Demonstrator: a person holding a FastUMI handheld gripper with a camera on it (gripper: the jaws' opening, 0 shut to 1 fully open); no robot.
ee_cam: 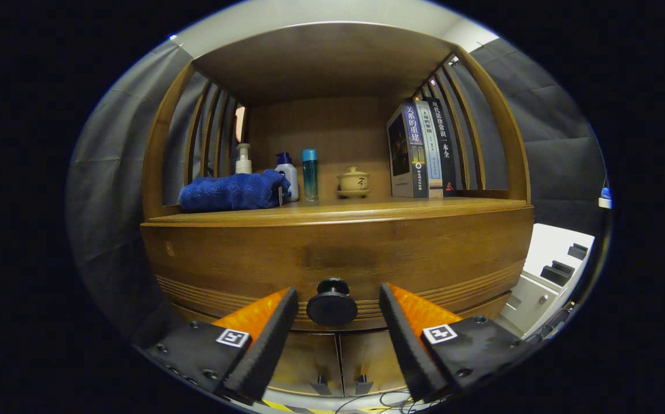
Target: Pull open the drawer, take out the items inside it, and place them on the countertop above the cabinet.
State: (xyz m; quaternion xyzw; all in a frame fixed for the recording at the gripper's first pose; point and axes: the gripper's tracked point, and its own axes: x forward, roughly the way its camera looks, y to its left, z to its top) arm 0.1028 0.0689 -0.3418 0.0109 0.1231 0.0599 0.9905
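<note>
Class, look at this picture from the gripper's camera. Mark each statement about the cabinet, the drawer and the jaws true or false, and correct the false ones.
1. The gripper has its jaws open on either side of the round black drawer knob. True.
2. The brown wooden drawer is pulled fully out. False: its front sits closed against the cabinet.
3. A folded blue towel lies on the wooden countertop. True.
4. The small beige lidded teacup stands between the towel and the white pump bottle. False: it stands between the teal-capped bottle and the upright books.
5. The books lie flat in a stack. False: they stand upright.
</note>
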